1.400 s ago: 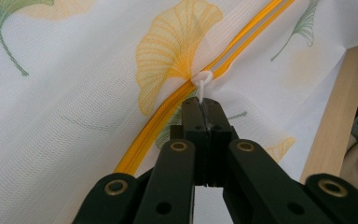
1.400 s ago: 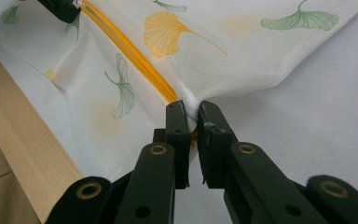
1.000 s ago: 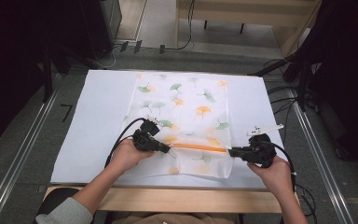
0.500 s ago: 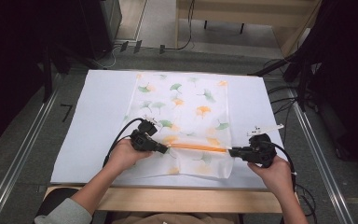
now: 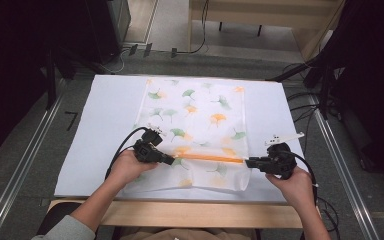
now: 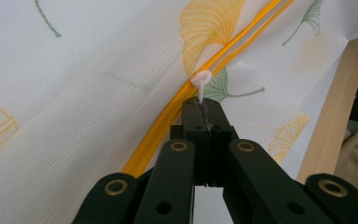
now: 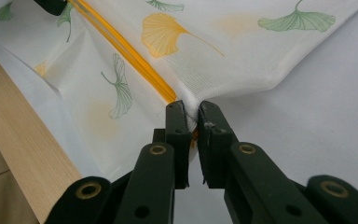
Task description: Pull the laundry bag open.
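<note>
left gripper (image 5: 171, 160): jaws squeezed together on the white zip pull (image 6: 201, 80); its thin tab runs right into the pinch, at 12 o'clock from the tips in the left gripper view

right gripper (image 5: 248, 162): clamped on the bag's edge right where the zip ends; a fold of mesh is bunched between the jaws in the right gripper view, with a sliver of orange tucked in there too

zip (image 5: 207, 158): orange, stretched straight between the two grippers, running 9 to 3 o'clock across the bag in the high view

bag (image 5: 200, 115): white mesh with green and yellow ginkgo leaves, lying flat-ish, long way pointing to 12 o'clock, puckered up a bit at the right gripper's pinch

sheet (image 5: 105, 115): white, under the bag, covering most of the table

table (image 5: 180, 214): bare wood strip showing at 6 o'clock, past the sheet's near edge

hands: left hand (image 5: 130, 167) and right hand (image 5: 294, 184) come in from 6 o'clock, each wrapped round its gripper
</note>
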Demonstrator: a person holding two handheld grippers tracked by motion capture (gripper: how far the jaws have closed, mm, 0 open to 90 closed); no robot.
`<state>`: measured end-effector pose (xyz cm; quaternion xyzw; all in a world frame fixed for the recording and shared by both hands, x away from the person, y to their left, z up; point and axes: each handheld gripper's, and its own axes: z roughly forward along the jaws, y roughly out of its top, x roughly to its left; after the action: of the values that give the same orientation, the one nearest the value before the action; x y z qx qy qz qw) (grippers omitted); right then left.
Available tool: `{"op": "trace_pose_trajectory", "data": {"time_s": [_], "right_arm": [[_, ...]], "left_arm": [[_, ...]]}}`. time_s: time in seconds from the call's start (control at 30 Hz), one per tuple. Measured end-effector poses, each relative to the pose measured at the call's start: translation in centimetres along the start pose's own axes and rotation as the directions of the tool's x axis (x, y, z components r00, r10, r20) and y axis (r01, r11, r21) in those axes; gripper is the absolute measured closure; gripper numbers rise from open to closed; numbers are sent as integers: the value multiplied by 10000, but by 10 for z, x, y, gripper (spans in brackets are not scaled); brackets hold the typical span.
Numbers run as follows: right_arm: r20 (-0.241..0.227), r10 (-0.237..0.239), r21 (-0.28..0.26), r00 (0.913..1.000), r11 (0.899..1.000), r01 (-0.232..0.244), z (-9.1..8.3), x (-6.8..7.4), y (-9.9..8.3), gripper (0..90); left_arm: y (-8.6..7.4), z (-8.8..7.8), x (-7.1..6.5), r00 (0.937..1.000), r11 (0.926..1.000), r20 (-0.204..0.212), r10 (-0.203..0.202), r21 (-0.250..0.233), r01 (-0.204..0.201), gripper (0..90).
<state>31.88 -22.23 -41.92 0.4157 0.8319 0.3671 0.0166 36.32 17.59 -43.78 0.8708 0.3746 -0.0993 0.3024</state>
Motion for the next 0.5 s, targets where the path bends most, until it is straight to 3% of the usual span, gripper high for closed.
{"op": "trace_pose_trajectory", "data": {"time_s": [0.5], "right_arm": [[29,-32,91,10000,10000,32,1,0,0,850]], "left_arm": [[-12,-12,8,9996,9996,-121,-272,-3,272,900]]}}
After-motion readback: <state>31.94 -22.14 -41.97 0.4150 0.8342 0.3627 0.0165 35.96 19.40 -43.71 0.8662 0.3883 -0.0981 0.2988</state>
